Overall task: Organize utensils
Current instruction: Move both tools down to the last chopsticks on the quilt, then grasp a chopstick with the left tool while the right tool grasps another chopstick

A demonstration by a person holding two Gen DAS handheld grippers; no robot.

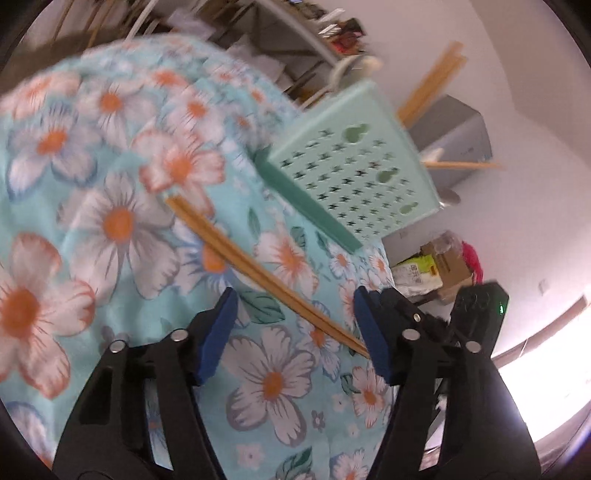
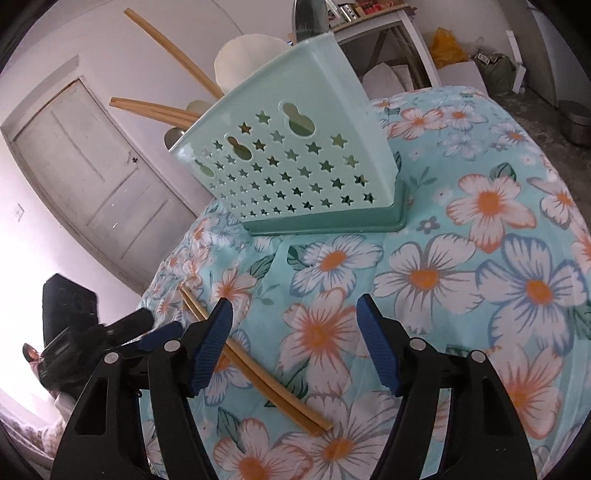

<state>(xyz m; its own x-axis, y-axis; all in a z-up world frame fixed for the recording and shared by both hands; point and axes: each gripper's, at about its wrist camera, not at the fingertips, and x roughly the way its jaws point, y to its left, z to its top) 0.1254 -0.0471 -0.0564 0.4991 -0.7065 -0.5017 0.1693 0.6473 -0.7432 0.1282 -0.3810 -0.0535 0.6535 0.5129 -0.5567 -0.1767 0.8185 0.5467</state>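
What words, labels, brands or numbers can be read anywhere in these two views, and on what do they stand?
None can be read.
Yellow-green package beside the cardboard box: dark print, too blurred to read.
Items on the shelf behind the utensil holder: red packaging, too small to read.
Utensil holder: only star and gourd-shaped cutouts, no text.
Floral cloth: pattern only.

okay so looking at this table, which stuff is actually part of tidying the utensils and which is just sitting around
Part of the job:
- pair of light wooden chopsticks lying on the cloth
- mint-green plastic utensil holder with star holes
- wooden chopsticks already standing in the holder

Just around:
- floral turquoise tablecloth
- white panelled door
- cardboard box
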